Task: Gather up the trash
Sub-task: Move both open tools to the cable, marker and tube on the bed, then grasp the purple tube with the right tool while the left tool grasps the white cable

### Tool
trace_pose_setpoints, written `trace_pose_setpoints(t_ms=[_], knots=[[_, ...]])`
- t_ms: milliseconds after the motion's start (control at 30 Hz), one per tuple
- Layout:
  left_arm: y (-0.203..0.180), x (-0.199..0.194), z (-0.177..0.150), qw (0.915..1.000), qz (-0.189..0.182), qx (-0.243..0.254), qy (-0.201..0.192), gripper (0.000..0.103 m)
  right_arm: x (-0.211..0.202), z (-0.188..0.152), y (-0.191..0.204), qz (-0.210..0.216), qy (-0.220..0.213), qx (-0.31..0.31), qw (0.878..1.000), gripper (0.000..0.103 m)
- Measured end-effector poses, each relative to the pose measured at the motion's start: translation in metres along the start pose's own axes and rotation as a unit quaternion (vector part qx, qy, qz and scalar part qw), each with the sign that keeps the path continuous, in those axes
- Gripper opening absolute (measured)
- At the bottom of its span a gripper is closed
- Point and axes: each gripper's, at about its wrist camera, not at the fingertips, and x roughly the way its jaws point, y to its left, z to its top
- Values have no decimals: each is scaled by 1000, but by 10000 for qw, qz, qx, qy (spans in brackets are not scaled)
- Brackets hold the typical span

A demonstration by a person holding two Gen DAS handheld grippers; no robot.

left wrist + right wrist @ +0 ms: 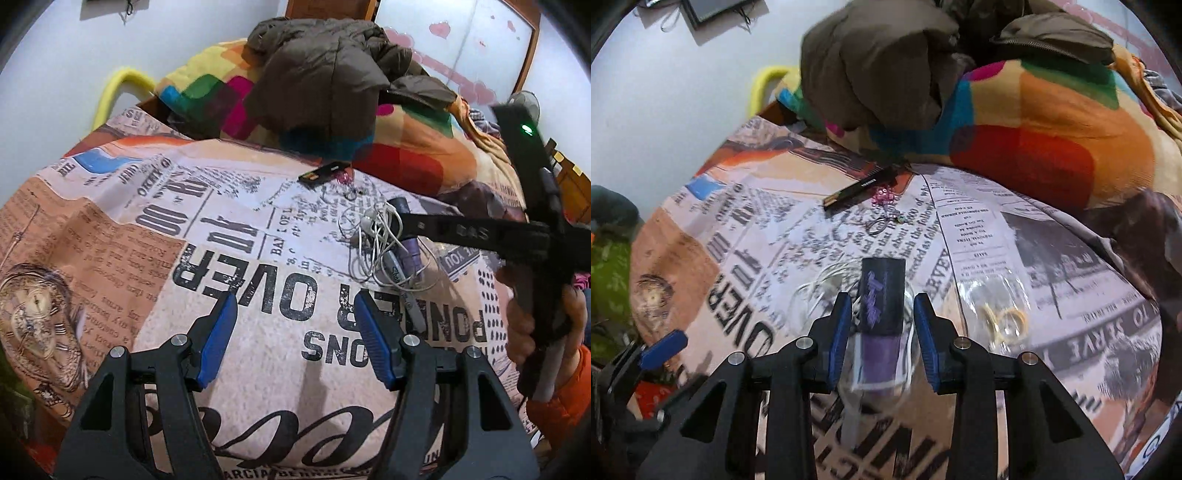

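On the newspaper-print bedcover [110, 236], toward its right-hand side, lies a small clutter: a purple bottle with a black cap [882, 299], a tangle of white earphone cable [369, 240], and a marker pen [400, 280].

Right gripper [882, 325]: pointed steeply down over the clutter. Blue pads [840, 332] stand either side of the purple bottle, about level with where cap meets body. A narrow gap shows on each side, so the pads are not pressing; nothing gripped. View is motion-blurred around the bottle. In the left wrist view its black finger lies across the cable tangle, and a hand [539, 317] in an orange sleeve [565, 402] holds the handle.

Left gripper [295, 314]: jaws moderately wide apart, empty, over bare bedcover just on the near side of the clutter. Its blue pad also shows at the left edge of the right wrist view.

Just beside the bottle, to its right: clear plastic wrapping [993, 306] with yellowish rubber bands [1004, 319] on it.

Toward the far edge of the bedcover: slim black box [858, 188], pink beaded trinket [882, 195], thin wire ring [881, 224].

Beyond the far edge: multicoloured blanket [1052, 125] with a brown padded jacket [325, 74] heaped on top.
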Motion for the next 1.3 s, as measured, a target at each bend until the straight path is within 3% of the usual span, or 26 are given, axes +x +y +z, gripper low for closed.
trace_pose_setpoints(t_ms=[67, 133, 300, 567, 800, 967, 1100, 1200, 1267, 1300], knots=[[-1, 4, 0, 10000, -31, 49, 20, 64, 5, 3, -2, -80, -14, 24, 10000, 32], [-4, 7, 0, 9999, -69, 92, 30, 64, 5, 4, -3, -54, -33, -28, 10000, 24], [-13, 11, 5, 9995, -299, 56, 67, 64, -9, 0, -5, 76, -246, 0, 9997, 24], [-40, 9, 24, 9980, -629, 93, 52, 64, -73, -7, -17, 210, -1067, 187, 9939, 23], [-55, 35, 42, 9961, -847, -93, 214, 64, -120, -2, -31, 172, -1643, 227, 9860, 24], [-63, 67, 47, 9985, -447, -47, 323, 64, -125, -13, -46, 68, -1622, 199, 9865, 24], [-59, 86, 47, 9970, -581, -292, 420, 64, -114, -23, -55, -26, -1420, 206, 9896, 24], [-57, 95, 46, 9963, -617, -356, 482, 55, -112, -29, -60, -57, -1313, 206, 9911, 24], [-57, 93, 45, 9959, -700, -354, 459, 37, -113, -33, -63, -48, -1279, 233, 9915, 24], [-57, 93, 45, 9955, -727, -367, 482, 22, -113, -34, -64, -34, -1258, 251, 9917, 24]])
